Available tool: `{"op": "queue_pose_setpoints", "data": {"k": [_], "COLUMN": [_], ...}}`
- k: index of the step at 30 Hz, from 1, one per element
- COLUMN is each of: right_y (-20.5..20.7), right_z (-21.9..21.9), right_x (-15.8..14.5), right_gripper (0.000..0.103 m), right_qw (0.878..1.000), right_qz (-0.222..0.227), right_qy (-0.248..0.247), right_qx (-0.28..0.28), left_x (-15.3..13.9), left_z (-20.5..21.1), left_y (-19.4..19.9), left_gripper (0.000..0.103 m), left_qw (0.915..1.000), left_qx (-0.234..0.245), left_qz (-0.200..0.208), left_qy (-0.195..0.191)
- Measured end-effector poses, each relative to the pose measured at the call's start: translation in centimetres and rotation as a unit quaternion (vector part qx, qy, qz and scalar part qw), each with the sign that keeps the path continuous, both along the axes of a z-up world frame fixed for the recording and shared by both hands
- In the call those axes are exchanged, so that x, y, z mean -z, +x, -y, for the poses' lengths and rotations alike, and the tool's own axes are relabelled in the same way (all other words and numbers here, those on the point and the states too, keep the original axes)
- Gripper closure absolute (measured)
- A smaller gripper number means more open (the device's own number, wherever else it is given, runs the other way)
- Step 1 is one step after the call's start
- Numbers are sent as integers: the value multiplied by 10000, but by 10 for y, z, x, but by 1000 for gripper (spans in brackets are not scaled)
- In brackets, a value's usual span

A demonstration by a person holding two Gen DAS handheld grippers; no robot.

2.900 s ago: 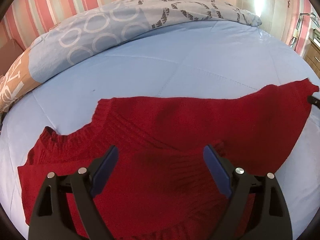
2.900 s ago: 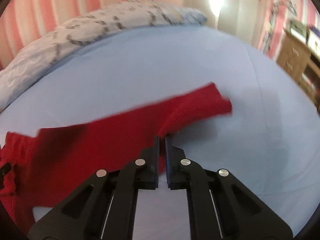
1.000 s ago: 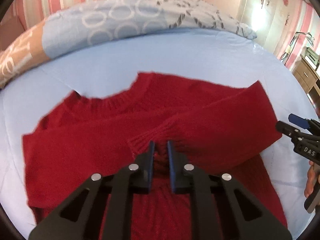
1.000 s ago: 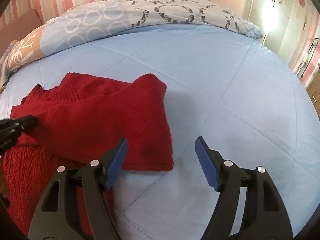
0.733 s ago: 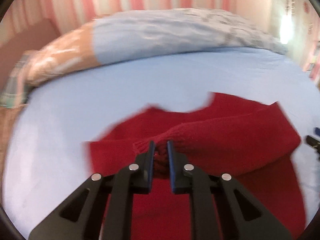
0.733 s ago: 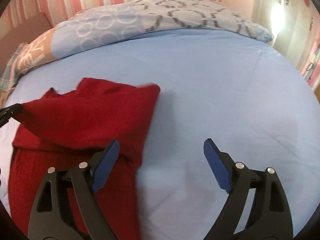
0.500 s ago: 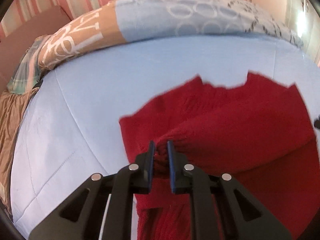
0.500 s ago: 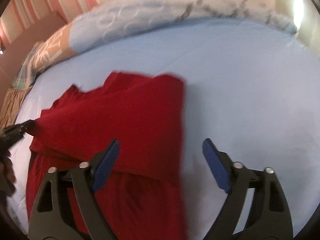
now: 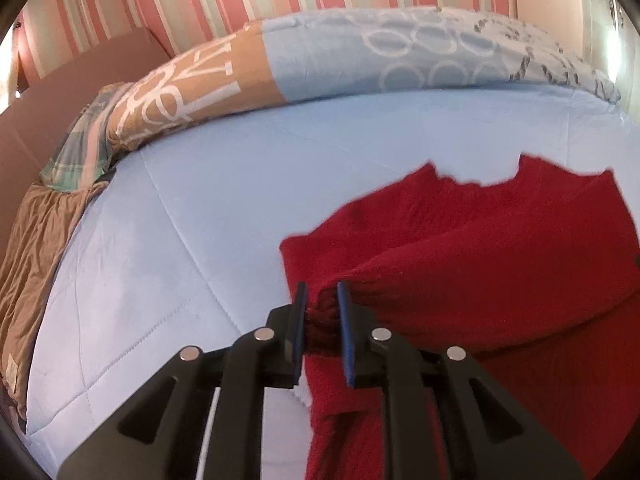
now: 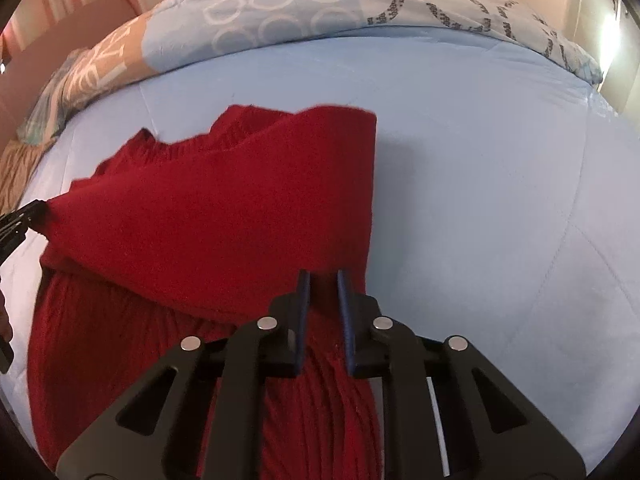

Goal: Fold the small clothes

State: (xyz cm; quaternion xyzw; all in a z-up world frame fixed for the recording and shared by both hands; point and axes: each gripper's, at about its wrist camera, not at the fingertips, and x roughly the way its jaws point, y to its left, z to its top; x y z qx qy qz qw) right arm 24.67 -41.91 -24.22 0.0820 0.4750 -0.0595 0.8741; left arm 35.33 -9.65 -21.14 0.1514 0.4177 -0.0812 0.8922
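Note:
A red knit sweater [image 9: 480,264] lies on the light blue bed, with one sleeve folded across its body. My left gripper [image 9: 322,294] is shut on the cuff of that sleeve at the sweater's left side. In the right wrist view the sweater [image 10: 224,216] fills the left half. My right gripper [image 10: 323,280] is nearly shut on the sweater's right edge, with red knit between its fingers. The left gripper's tip [image 10: 24,216] shows at the left edge, holding the sleeve end.
The light blue quilted bed cover [image 9: 240,184] stretches left and far. A patterned blue and tan duvet [image 9: 360,56] is heaped along the far side, with a brown blanket [image 9: 36,240] at the left. A striped pink wall stands behind.
The left gripper has carried the sleeve cuff leftwards across the sweater. The right gripper, open half a second ago, has closed on the sweater's right edge.

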Motion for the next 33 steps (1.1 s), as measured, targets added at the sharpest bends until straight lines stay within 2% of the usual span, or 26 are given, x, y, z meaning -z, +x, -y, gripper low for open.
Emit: {"op": "queue_pose_setpoints", "data": {"k": [2,3,4,6,8,9,11,12,15,16,19,21,23,24,27,28,29,30,33], "right_y": [1,2,3,5,6,5,4,4,5,6,8,9,12,15,24,27,29,30,34], "right_z": [-1,0,0,-2,-2,-2,-2,-2,-3,-4,-6,-10,-18,-22,-23,-18,-15,-11,-4], "right_x": [2,2,2,1,-1,-2,-5,-5,-2,-2,-2,-5,-8,-7,0,4,7,9,13], "right_gripper": [87,87,86,81,69,68,67,67,66,66,66,64,57,57,57,57,57,58,56], "right_qw": [10000,10000,10000,10000,10000,10000,10000,9999,9999,9999,9999,9998,9994,9991,9985,9986,9988,9991,9996], "right_qz": [-2,-6,-9,-17,-18,-6,28,45,33,40,98,197,288,279,97,6,-40,-68,-105], "right_qy": [-33,-30,-33,-32,-58,-59,-55,-61,-97,-97,-93,-11,-90,-225,-468,-502,-470,-410,-256], "right_qx": [42,56,66,57,61,57,56,65,70,71,90,29,-143,-225,-258,-173,-131,-98,-18], "left_x": [26,32,31,25,11,2,-19,-26,-33,-30,-2,22,33,35,36,37,40,42,44], "left_z": [1,1,2,1,-7,-12,-22,-25,-21,-15,11,28,36,37,28,24,19,16,14], "left_y": [3,2,-2,-6,-10,-12,-14,-13,5,10,26,31,31,31,35,37,41,44,47], "left_gripper": [78,77,77,67,50,45,26,23,21,21,21,22,20,20,20,16,10,9,8], "left_qw": [9991,9987,9986,9984,9990,9994,9999,9997,9968,9961,9961,9963,9972,9975,9975,9973,9965,9958,9952], "left_qx": [77,106,167,200,135,91,43,34,94,129,240,281,281,289,151,91,12,-44,-76], "left_qz": [-317,-368,-308,-321,-302,-238,-80,-38,-225,-320,-627,-778,-695,-635,-681,-723,-813,-864,-895], "left_qy": [278,340,391,414,309,228,-69,-231,-757,-814,-566,-233,32,90,-53,-117,-208,-287,-383]}}
